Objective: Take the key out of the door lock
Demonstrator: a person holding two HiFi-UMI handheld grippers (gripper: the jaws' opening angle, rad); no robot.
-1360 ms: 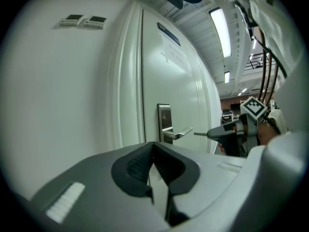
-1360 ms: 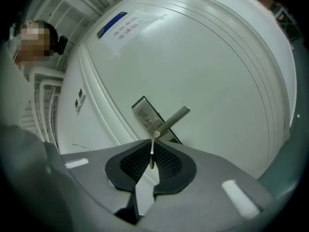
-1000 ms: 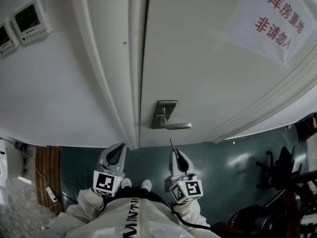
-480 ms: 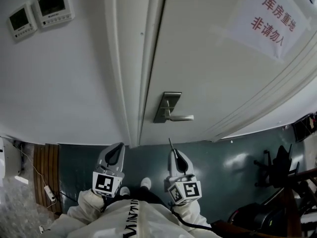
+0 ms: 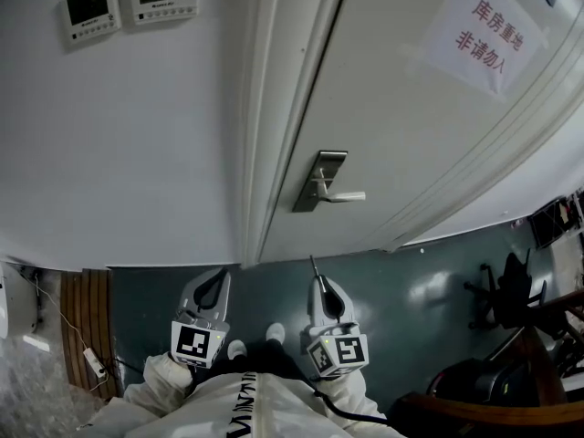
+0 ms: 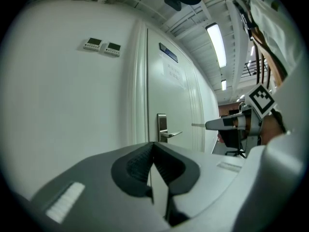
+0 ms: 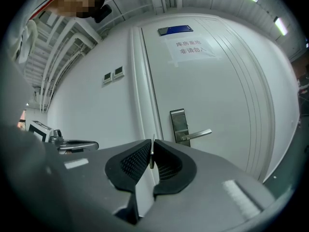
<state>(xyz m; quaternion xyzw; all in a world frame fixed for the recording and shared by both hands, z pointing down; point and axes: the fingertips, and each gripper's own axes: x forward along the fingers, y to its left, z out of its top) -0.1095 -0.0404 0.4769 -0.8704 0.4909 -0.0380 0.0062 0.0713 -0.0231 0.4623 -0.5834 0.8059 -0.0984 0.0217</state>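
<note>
We stand back from the white door (image 5: pixel 411 135), and the key (image 5: pixel 313 267) is already out of the lock. It sits pinched between the jaws of our right hand-held gripper (image 7: pixel 151 154), a thin flat metal blade set edge-on in the ribbed black pads, its tip poking past them toward the door. Our left hand-held gripper (image 6: pixel 153 154) is level beside it, jaws brought together on nothing.

The lock plate (image 5: pixel 319 179) is a tall brushed-steel rectangle with a slim lever handle (image 5: pixel 349 196) jutting to the right. We see no key at it, though the keyhole itself is too small to make out. By our reading the removal is done, and all that could remain is to carry the key off or set it down.

The door is smooth and painted, with raised moulding down its face and a paper notice (image 5: pixel 484 30) printed in red taped near the top. On the plain wall to its left are two small boxy control panels (image 5: pixel 91 7) with dark screens. The floor (image 5: pixel 438 290) is a glossy grey-green that catches the ceiling lights.
</note>
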